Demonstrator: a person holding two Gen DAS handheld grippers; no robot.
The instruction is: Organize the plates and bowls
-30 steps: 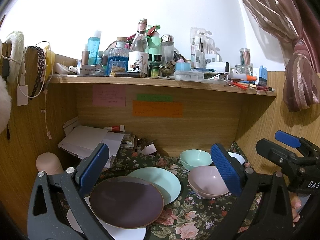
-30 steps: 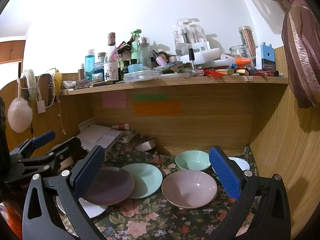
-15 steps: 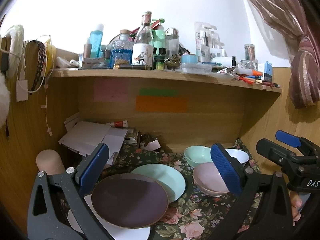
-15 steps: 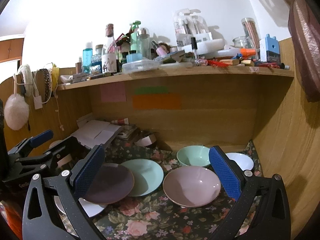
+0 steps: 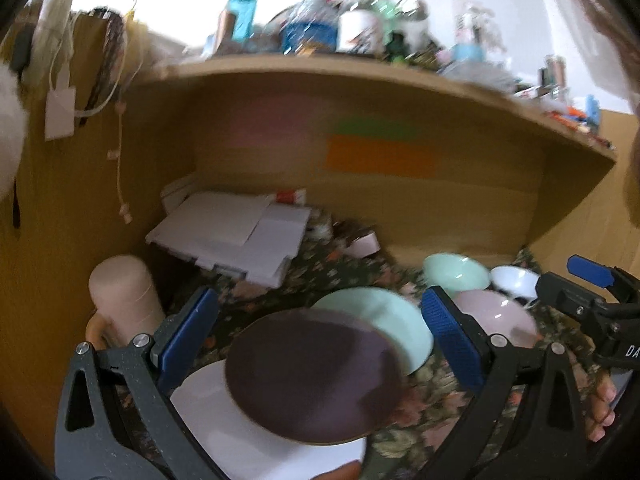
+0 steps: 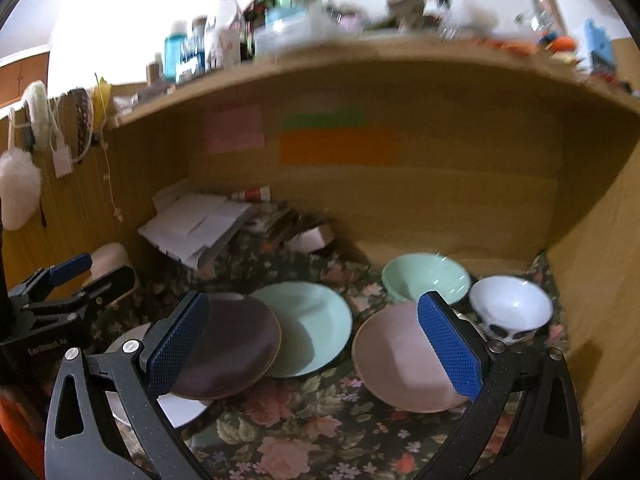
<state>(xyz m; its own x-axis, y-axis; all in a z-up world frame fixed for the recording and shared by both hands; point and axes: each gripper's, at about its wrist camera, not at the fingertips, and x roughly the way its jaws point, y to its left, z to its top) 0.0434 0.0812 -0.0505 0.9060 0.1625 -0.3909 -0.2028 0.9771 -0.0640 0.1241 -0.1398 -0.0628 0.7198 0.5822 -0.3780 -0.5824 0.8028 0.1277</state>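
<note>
A floral cloth (image 6: 320, 432) covers the desk, bearing overlapping plates (image 6: 308, 328), three bowls (image 6: 404, 364) (papers (image 6: 192, 228) behind).

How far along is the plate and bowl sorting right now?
Barely started. Plates overlap loosely: the purple plate lies partly over the white plate and the mint plate. Both grippers, left and right, are open and empty. The pink bowl, mint bowl and white bowl remain unstacked.

Three plates (image 6: 308, 328) overlap at left; three bowls (image 6: 400, 356) cluster at right, papers (image 6: 192, 228) behind the plates.
</note>
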